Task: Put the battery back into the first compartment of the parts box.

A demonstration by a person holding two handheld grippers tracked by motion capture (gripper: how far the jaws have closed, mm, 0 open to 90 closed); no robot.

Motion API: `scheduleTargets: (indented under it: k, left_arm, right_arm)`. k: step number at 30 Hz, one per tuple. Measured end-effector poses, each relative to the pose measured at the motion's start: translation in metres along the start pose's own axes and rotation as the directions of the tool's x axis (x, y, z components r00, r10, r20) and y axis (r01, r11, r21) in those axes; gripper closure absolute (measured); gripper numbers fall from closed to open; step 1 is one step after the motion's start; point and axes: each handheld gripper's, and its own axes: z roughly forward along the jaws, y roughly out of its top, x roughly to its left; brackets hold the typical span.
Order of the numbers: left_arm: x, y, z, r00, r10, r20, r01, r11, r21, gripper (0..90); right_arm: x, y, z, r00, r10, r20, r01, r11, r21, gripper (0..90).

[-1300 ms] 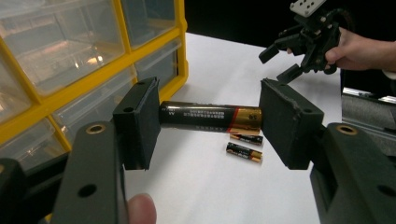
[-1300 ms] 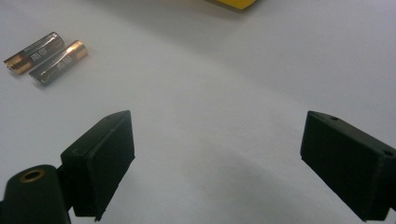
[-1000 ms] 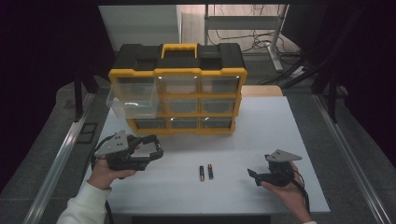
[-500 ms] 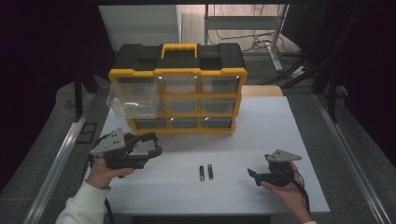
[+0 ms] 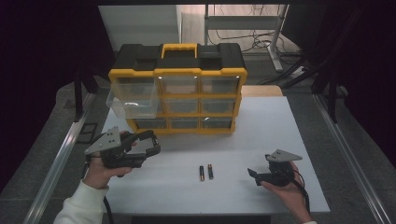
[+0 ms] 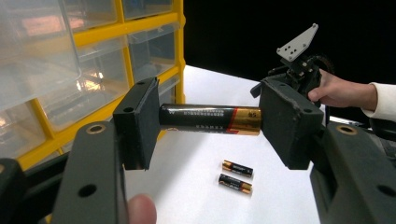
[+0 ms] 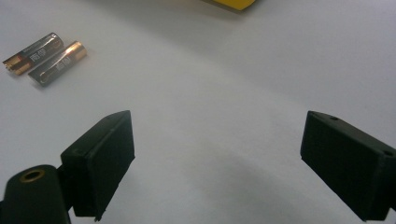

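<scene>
One battery [image 6: 210, 119] endwise in left tongs [image 6: 208, 121]

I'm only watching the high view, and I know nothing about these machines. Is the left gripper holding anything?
Observer: Yes. In the left gripper view, the left gripper clamps a battery end to end between its jaws.
Operator: Which end is the gold one?
Observer: The gold end presses the jaw nearer the other hand; the black end presses the jaw nearer the drawer cabinet.
Operator: And the right gripper?
Observer: In the right gripper view, the right gripper has its jaws wide apart over bare table, nothing between them.
Operator: The two batteries on the table, do they touch?
Observer: Up close, those two batteries lie side by side, apparently touching.
</scene>
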Motion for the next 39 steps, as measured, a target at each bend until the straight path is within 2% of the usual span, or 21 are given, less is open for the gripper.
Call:
scheduleTargets:
  k: [13, 28, 39]
  left_arm:
    - [-0.002, 0.01, -0.002, 1.0, 0.003, 0.005, -0.003, 0.9988, -0.048, 40.5]
    - [-0.003, 0.017, -0.006, 1.0, -0.009, 0.0, 0.009, 0.9975, -0.07, 40.5]
    - [-0.002, 0.025, -0.008, 0.9995, -0.022, -0.023, 0.02, 0.9961, -0.086, 40.5]
  right_arm:
    - [0.0, 0.0, 0.0, 1.0, 0.001, 0.0, -0.001, 1.0, 0.0, 10.2]
    - [0.0, 0.0, 0.0, 1.0, 0.001, -0.001, -0.001, 1.0, 0.001, 10.2]
    - [0.0, 0.0, 0.0, 1.0, 0.0, -0.001, 0.0, 1.0, 0.0, 10.2]
